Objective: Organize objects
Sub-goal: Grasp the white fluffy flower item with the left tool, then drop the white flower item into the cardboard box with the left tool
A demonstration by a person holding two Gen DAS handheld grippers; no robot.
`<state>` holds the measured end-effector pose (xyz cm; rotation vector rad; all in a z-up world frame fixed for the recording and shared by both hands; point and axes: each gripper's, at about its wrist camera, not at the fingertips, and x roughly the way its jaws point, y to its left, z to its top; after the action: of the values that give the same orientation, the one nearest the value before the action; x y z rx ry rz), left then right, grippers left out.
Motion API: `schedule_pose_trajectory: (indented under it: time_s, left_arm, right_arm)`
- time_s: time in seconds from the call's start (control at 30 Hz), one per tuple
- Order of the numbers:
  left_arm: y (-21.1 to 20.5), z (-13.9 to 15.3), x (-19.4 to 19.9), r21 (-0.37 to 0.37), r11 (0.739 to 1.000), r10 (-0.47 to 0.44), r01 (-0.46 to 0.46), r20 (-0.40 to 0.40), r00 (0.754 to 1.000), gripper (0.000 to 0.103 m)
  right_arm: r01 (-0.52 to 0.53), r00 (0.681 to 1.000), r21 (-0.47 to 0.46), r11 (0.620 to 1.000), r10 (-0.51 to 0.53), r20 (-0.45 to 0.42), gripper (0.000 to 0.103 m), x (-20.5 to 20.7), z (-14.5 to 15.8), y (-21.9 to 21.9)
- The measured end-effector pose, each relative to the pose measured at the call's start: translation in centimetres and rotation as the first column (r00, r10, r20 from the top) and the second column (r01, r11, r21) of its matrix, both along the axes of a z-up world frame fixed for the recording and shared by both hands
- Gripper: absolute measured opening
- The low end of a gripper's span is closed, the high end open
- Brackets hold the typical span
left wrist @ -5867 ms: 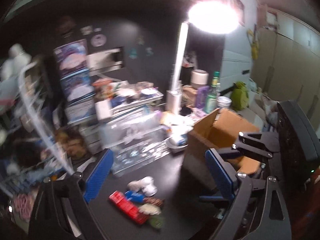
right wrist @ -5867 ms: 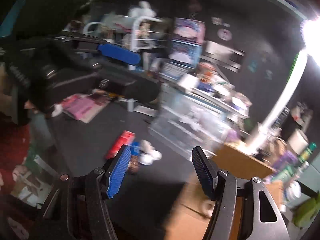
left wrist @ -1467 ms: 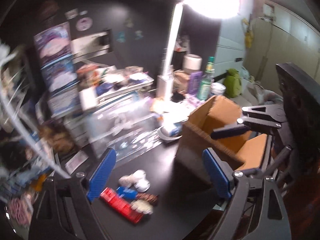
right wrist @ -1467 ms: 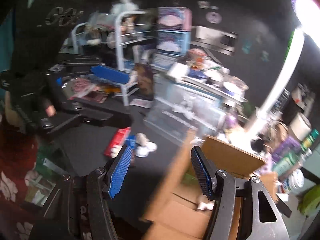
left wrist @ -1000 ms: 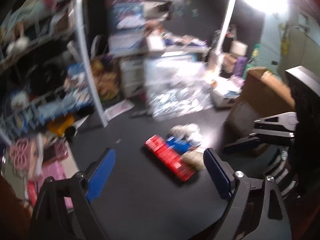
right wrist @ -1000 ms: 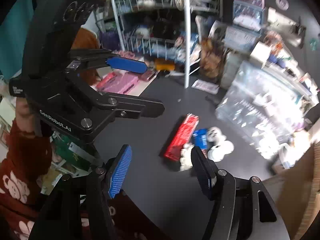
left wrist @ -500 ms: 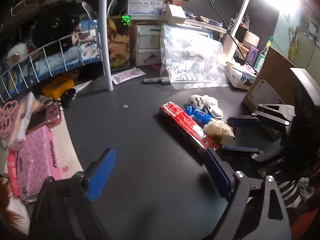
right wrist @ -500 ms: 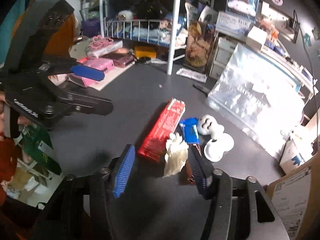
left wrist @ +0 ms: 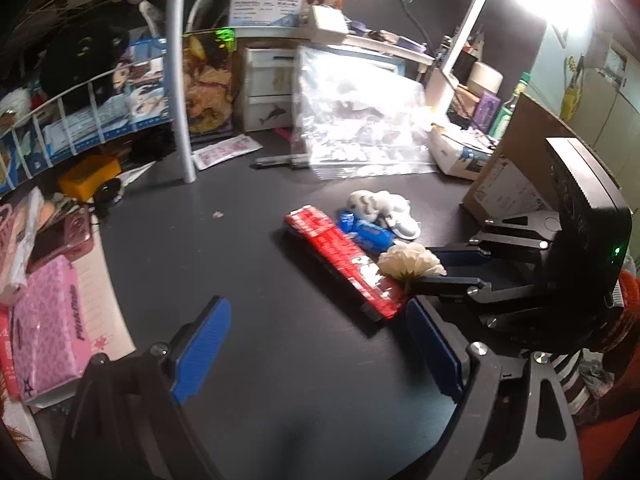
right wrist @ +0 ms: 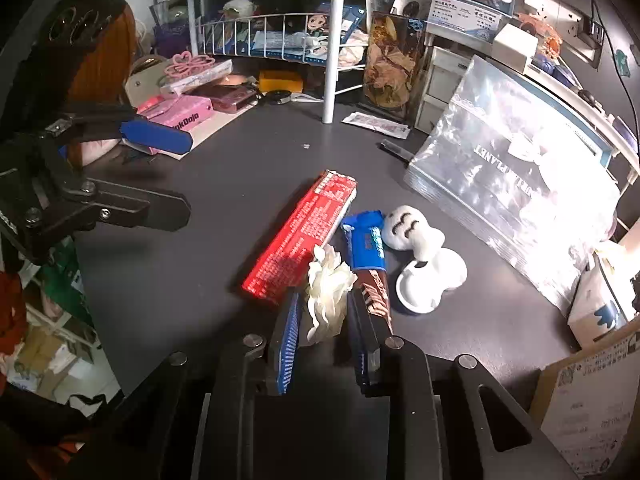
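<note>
The right gripper point(right wrist: 324, 320) had its two blue pads pressed on a white flower point(right wrist: 329, 294), low on the black table point(right wrist: 224, 184). The flower touched the end of a long red box point(right wrist: 302, 238). A blue snack bar point(right wrist: 366, 246) lay just beside the box, and a white ghost toy point(right wrist: 416, 240) lay next to the bar. The left gripper point(left wrist: 316, 352) hung wide open over the table and held nothing. A cardboard box point(left wrist: 508, 184) stood off to the right side.
</note>
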<state>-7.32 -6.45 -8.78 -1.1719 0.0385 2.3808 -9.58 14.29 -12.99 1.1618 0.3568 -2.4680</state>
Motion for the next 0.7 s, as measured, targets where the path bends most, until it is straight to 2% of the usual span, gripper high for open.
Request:
schedule_pose_trajectory:
  time_s: [0.13,0.23,0.3,0.57,0.7]
  left_arm:
    - [1.3,0.9,0.0,0.092,0.993,-0.078,0.075,0.026,0.997,0.088]
    - [2.4,2.3,-0.3,0.181,0.975,-0.141,0.131,0.043,0.989,0.088]
    - [3.2,3.2,-0.4,0.209,0.965,-0.17,0.158,0.042,0.985,0.087]
    - [5.8,7.5,0.0,0.267,0.93,-0.272,0.253,0.034,0.962,0.055]
    - [7.8,10.6,0.8,0.234,0.921,-0.317,0.311,-0.016,0.948,0.043]
  right_arm:
    - [-0.011,1.0,-0.035,0.999,0.011,-0.019,0.018,1.1,1.5,0.6]
    - [-0.037,0.998,-0.04,0.999,0.035,-0.057,0.018,2.3,3.2,0.4]
    - [-0.053,0.996,-0.045,0.998,0.05,-0.074,0.018,2.8,4.2,0.1]
    - [-0.078,0.978,-0.034,0.996,0.07,-0.199,0.018,5.8,9.0,-0.2]
    - [-0.051,0.964,-0.02,0.998,0.044,-0.263,0.018,7.2,11.2,0.6]
